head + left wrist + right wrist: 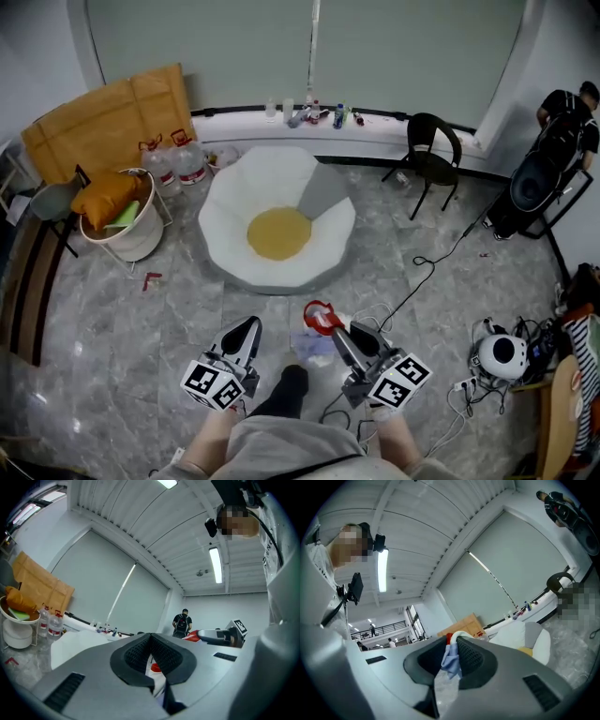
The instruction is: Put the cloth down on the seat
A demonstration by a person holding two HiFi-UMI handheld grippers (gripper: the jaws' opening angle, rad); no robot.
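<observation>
The seat [234,202] is a white petal-shaped floor chair with a round yellow cushion [278,233], lying ahead on the marble floor. My right gripper [336,331] is shut on a bunched red, white and pale blue cloth [319,323], held low in front of the seat's near edge. In the right gripper view the cloth [451,663] hangs between the pads, with the seat [515,632] beyond at the right. My left gripper [247,330] is beside it on the left, shut and holding nothing. In the left gripper view its pads [136,656] meet, and the seat [79,641] lies ahead.
A black chair [429,150] stands at the back right. A white basket with an orange cushion [127,220], water bottles [173,161] and cardboard [108,122] are at the left. Cables and a white device [504,356] lie at the right. A person [562,122] stands far right.
</observation>
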